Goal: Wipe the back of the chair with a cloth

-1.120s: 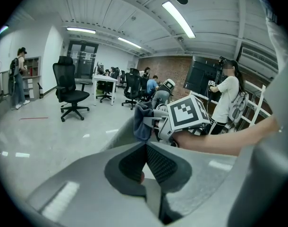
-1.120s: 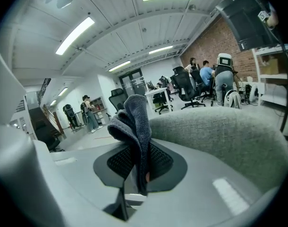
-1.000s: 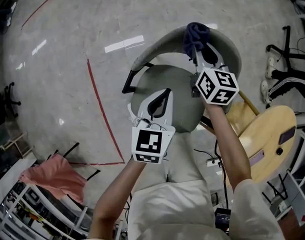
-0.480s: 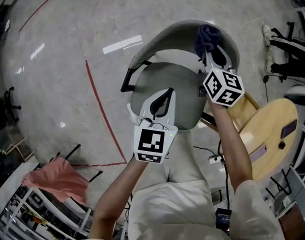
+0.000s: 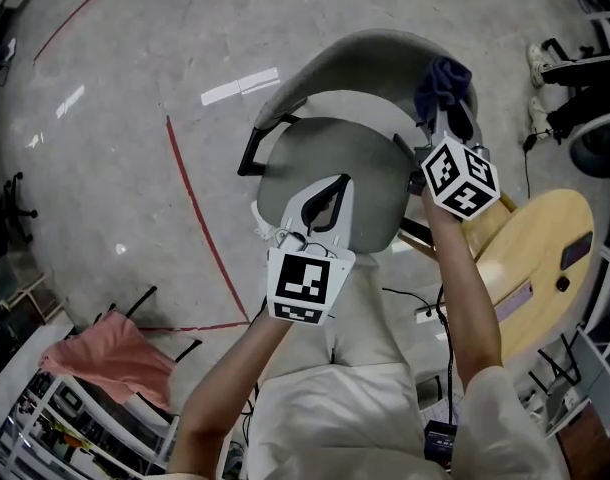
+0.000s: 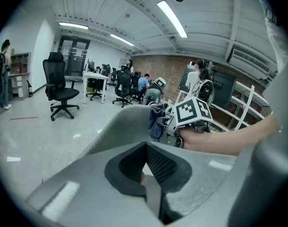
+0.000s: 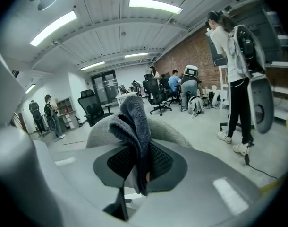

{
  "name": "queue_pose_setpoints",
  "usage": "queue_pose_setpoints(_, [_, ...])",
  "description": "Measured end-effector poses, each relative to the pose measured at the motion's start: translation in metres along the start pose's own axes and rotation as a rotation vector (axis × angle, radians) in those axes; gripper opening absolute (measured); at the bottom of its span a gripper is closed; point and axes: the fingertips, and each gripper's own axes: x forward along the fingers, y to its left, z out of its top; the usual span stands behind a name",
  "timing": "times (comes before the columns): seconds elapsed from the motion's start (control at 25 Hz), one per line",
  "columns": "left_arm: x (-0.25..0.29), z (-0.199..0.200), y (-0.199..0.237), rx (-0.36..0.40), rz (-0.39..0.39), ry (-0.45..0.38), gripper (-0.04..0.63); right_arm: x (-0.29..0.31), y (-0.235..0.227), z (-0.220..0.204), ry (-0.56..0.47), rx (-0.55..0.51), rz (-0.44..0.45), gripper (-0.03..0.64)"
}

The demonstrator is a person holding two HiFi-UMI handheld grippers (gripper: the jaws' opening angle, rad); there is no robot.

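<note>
- my right gripper (image 5: 446, 118) is clamped on the dark blue cloth (image 5: 442, 78). the right gripper view shows the cloth (image 7: 134, 126) pinched between the jaws and bunched up above them.
- the cloth sits against the top edge of the grey chair back (image 5: 365, 53), at the end on my right. most of that curved edge runs away to my left.
- my left gripper (image 5: 330, 196) has its jaws drawn together on nothing. it hangs over the seat (image 5: 370, 168) and isn't touching the chair.
- from the left gripper view, the cloth (image 6: 156, 119) looks pressed to the chair back (image 6: 120, 122) just beside the right gripper (image 6: 191, 115).
- risk: the cloth is a loose wad, so i reckon a hard drag along the edge could tug it out of the jaws or roll it over. the gripper tips would then scrape the fabric.
- risk: nothing braces the chair. if it turns or shifts under sideways pressure, the wipe may skate off the rim.
- risk: the wooden stool (image 5: 545, 258) stands close by my right arm, and a wide sweep back could knock it.
</note>
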Motion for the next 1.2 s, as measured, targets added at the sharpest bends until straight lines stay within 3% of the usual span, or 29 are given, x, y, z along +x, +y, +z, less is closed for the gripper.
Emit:
queue_pose_setpoints(0.6, [-0.020,-0.016,0.010,-0.003,-0.046,0.017,0.000,-0.046,-0.042,-0.009,-0.050,0.022,-0.278,0.071])
queue_pose_setpoints(0.96, [-0.037,-0.035,0.047,-0.021,-0.040,0.017,0.000,-0.056,0.029,-0.024,-0.054,-0.018,-0.070,0.071])
queue_pose_setpoints(1.2, [-0.058,-0.036,0.070,0.032,-0.043,0.029,0.000,-0.054,0.097,-0.046,0.010,-0.087,0.128,0.069])
